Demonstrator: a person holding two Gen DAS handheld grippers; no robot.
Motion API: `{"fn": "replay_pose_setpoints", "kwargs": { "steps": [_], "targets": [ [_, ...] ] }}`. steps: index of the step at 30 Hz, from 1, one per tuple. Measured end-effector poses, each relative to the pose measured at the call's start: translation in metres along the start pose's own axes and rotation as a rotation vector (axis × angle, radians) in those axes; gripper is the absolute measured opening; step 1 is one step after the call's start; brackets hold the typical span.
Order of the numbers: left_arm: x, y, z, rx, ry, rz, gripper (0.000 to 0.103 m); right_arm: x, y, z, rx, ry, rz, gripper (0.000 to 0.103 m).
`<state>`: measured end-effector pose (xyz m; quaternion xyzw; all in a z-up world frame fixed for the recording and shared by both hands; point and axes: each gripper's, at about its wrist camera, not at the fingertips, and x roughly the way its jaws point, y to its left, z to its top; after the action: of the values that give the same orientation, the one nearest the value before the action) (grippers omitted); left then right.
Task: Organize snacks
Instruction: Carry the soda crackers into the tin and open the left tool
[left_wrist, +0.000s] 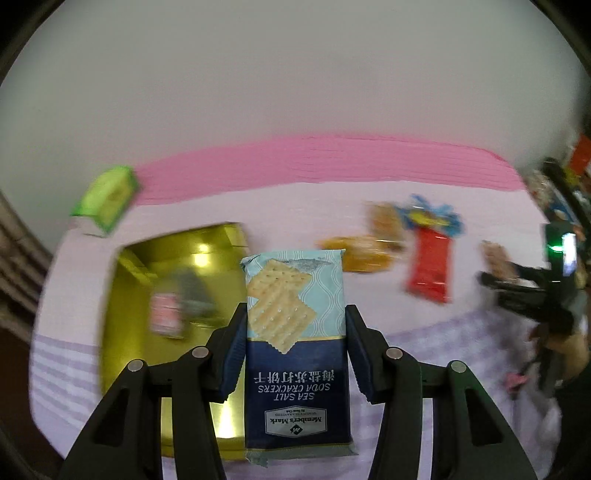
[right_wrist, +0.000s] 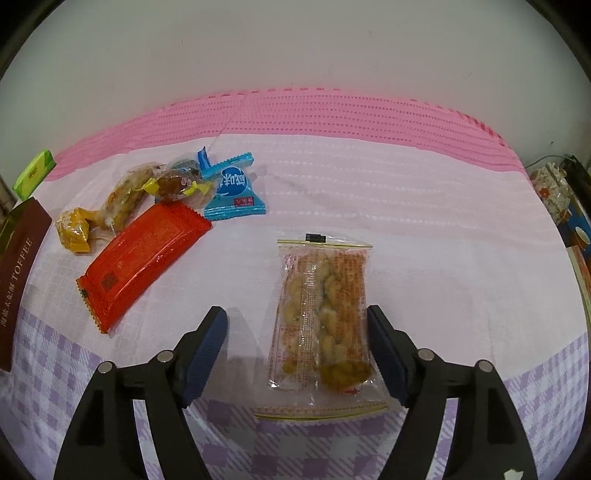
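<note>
Left wrist view: left gripper was clamped on a soda cracker pack, both pads pressed to its long edges, pack lifted clear of the cloth and just beside the gold tin. Background was motion-blurred. Readable print, upside down to the camera: "SEA SALT SODA CRACKERS", "Member's Mark", plus Chinese characters. Judgement: the step in hand looked like carrying the pack to the tin; best done by keeping the squeeze light so the crackers do not crack, and lowering it flat inside the rim before letting go. Right wrist view: right gripper had its fingers wide apart, holding nothing; a clear nut snack packet lay flat on the tablecloth between them, nearer the right-hand pad, contact not certain. Well to the left lay a red packet, a blue packet and yellow-wrapped sweets. A brown box read "TOFFEE".
</note>
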<state>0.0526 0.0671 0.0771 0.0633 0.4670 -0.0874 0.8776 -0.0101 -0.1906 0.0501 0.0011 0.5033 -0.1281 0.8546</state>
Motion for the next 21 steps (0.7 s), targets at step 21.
{"fn": "replay_pose_setpoints", "kwargs": {
  "steps": [21],
  "targets": [
    [0.074,0.128,-0.051,-0.027,0.222,0.219,0.051,0.005,-0.002,0.022,0.024,0.171,-0.018,0.046]
  ]
}}
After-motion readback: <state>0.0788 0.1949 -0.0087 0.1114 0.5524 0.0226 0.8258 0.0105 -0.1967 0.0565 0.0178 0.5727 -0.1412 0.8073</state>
